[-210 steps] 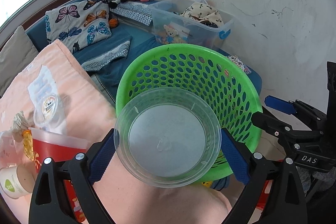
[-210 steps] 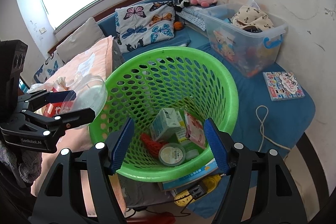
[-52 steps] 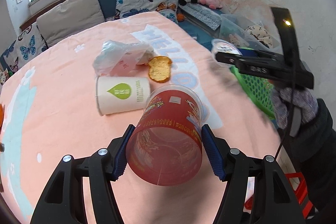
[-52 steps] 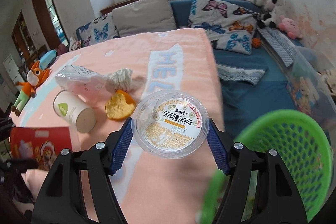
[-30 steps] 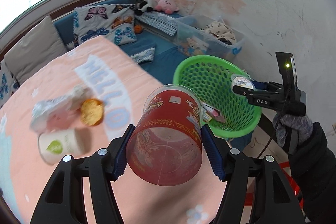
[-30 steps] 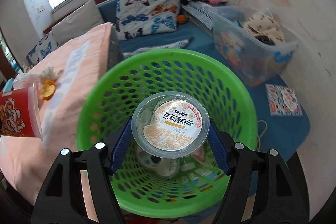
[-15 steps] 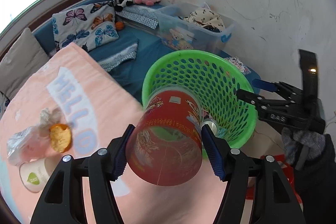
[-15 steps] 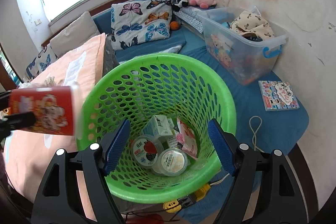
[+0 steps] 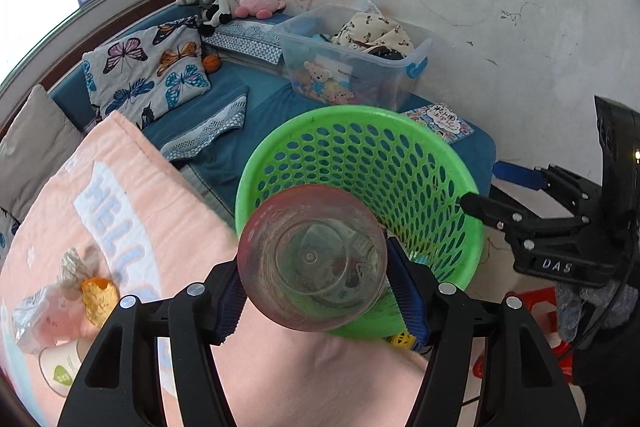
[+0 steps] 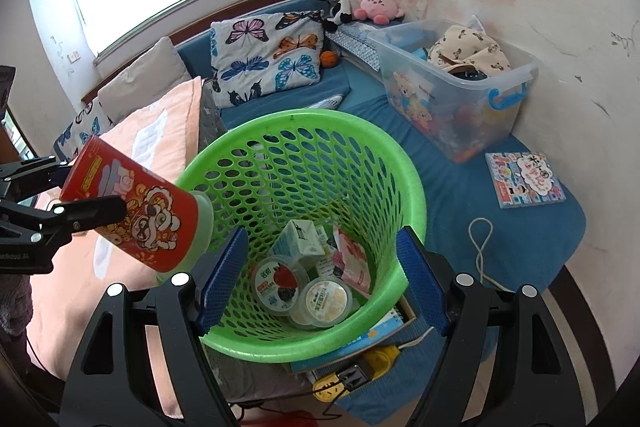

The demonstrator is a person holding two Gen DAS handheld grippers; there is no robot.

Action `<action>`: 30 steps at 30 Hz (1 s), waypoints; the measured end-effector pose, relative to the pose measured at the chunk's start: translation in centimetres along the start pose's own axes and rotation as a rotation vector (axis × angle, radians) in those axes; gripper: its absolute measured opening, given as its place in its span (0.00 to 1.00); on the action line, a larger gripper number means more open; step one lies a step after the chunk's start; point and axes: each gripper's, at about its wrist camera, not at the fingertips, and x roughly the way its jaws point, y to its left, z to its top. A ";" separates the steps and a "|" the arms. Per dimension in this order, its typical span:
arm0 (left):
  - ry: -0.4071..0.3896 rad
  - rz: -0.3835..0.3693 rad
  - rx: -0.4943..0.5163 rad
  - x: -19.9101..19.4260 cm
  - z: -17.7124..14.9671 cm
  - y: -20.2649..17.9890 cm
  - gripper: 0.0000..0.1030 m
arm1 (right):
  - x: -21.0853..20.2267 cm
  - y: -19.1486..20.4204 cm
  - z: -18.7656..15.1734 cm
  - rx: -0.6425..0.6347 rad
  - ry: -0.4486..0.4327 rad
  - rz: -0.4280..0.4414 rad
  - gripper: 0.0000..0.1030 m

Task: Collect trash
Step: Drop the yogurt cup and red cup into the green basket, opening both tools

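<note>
Left gripper (image 9: 312,283) is clamped on the red cup (image 9: 311,258), which is tilted with its mouth at the near rim of the green basket (image 9: 400,131). Right gripper (image 10: 320,275) stands apart and empty over the basket; discarded tubs and cartons lie inside.

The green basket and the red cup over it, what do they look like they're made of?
Green basket: seems moulded plastic, glossy, with uniform colour and regular punched holes through its wall. Red cup: probably thin clear plastic wrapped in a printed red label; in the left wrist view its base is see-through. It sits in the left gripper; whether the label is paper or film can't be told.
</note>
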 end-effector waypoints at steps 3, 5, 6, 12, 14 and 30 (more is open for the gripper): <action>-0.008 -0.004 0.009 0.1 0.7 -0.4 0.60 | -0.4 -0.2 -0.1 0.006 -0.009 -0.004 0.74; -0.009 -0.014 0.012 0.4 1.2 -0.8 0.60 | -0.7 -0.4 -0.2 0.010 -0.011 -0.005 0.74; -0.005 -0.017 0.007 0.8 1.5 -1.1 0.60 | -0.7 -0.5 -0.2 0.011 -0.011 -0.008 0.74; 0.014 -0.043 -0.002 2.7 2.0 -1.8 0.61 | -1.1 -1.1 -0.6 0.022 -0.012 -0.012 0.74; 0.021 -0.055 -0.007 3.3 2.0 -2.1 0.61 | -1.2 -1.2 -0.7 0.027 -0.012 -0.011 0.74; -0.027 -0.020 -0.053 0.6 -1.0 0.3 0.77 | -1.3 1.4 -0.6 -0.007 -0.016 0.034 0.74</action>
